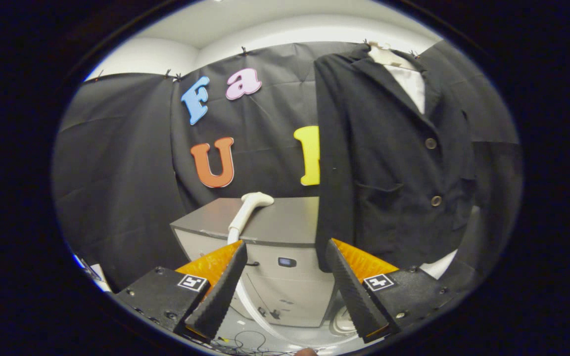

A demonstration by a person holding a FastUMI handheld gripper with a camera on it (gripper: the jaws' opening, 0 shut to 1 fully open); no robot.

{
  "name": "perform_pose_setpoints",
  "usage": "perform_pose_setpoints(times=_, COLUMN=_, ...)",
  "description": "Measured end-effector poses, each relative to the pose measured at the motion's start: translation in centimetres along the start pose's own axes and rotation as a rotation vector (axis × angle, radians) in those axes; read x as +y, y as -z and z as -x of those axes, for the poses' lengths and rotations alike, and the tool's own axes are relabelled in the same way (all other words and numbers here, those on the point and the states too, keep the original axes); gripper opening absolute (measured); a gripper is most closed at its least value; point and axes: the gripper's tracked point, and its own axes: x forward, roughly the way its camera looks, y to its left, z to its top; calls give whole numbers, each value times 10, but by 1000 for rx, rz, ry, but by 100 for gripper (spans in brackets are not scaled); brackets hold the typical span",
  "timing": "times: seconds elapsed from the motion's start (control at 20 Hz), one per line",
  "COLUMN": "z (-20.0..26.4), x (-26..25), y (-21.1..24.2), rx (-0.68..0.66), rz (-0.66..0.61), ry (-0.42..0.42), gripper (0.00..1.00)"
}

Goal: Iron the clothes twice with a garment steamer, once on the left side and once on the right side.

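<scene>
Black cloth wall behind; grey boxy steamer cabinet ahead, white curved plastic steamer head lying on top, hose trailing down. Black buttoned jacket hanging beside. Gripper fingers spread, holding nothing. No legible writing.

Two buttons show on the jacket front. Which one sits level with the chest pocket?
The lower button, beside the pocket on the jacket; the upper button sits well above. The gripper is open, empty.
</scene>
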Motion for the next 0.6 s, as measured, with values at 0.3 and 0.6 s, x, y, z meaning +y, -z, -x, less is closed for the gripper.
perform_pose_setpoints(times=0.3, z=-95, x=72, y=-25, rx=97, rz=107, ry=-106, gripper=100)
perform_pose_setpoints(times=0.6, z=-184, x=99, y=-36, rx=224, rz=42, ry=-117, gripper=100)
